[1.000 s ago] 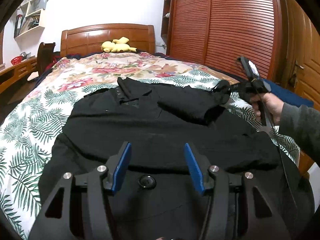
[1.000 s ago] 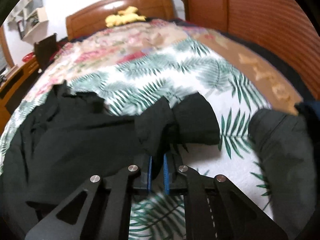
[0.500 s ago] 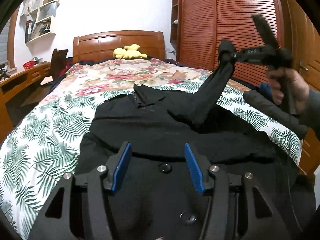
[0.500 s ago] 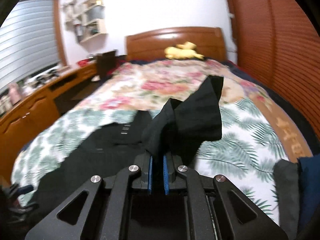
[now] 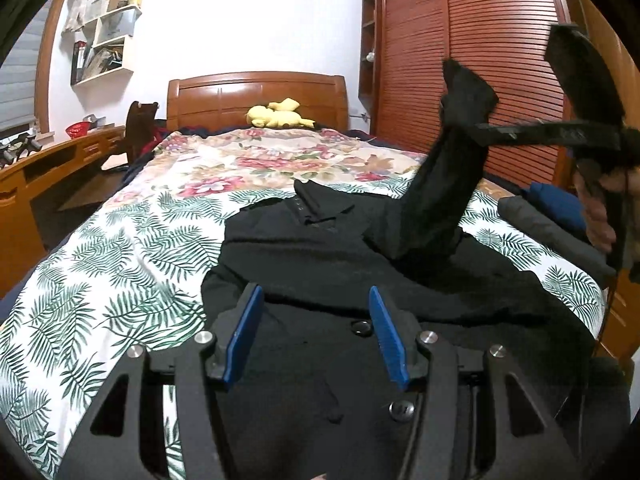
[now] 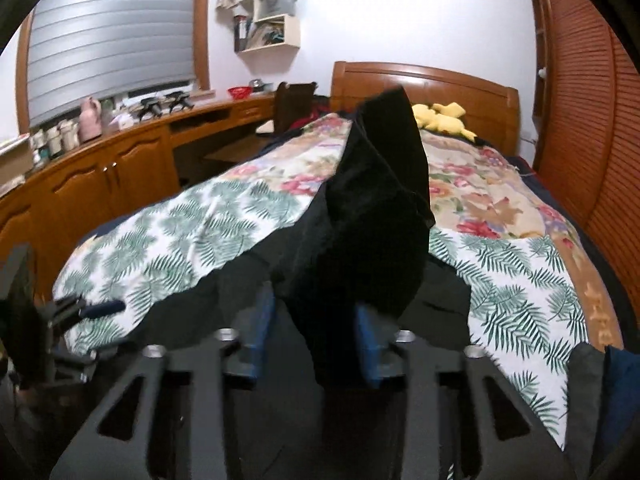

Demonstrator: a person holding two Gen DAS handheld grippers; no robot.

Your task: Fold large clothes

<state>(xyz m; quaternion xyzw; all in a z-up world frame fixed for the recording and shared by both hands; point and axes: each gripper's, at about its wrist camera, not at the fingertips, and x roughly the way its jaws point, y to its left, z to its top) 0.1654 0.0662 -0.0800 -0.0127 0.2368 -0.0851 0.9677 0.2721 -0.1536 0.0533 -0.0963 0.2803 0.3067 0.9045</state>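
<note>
My right gripper (image 6: 314, 340) is opening, blue pads apart, with the black sleeve (image 6: 372, 216) standing up between them and draping over the jaws. I can't tell if the pads touch it. The rest of the black garment (image 6: 224, 300) lies on the leaf-print bedspread (image 6: 192, 236). Folded dark clothes (image 6: 600, 392) sit at bottom right, a yellow plush (image 6: 442, 120) by the headboard.

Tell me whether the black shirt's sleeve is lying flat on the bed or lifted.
Lifted. The sleeve rises off the black shirt toward the right gripper, whose jaws are opening with cloth between them.
</note>
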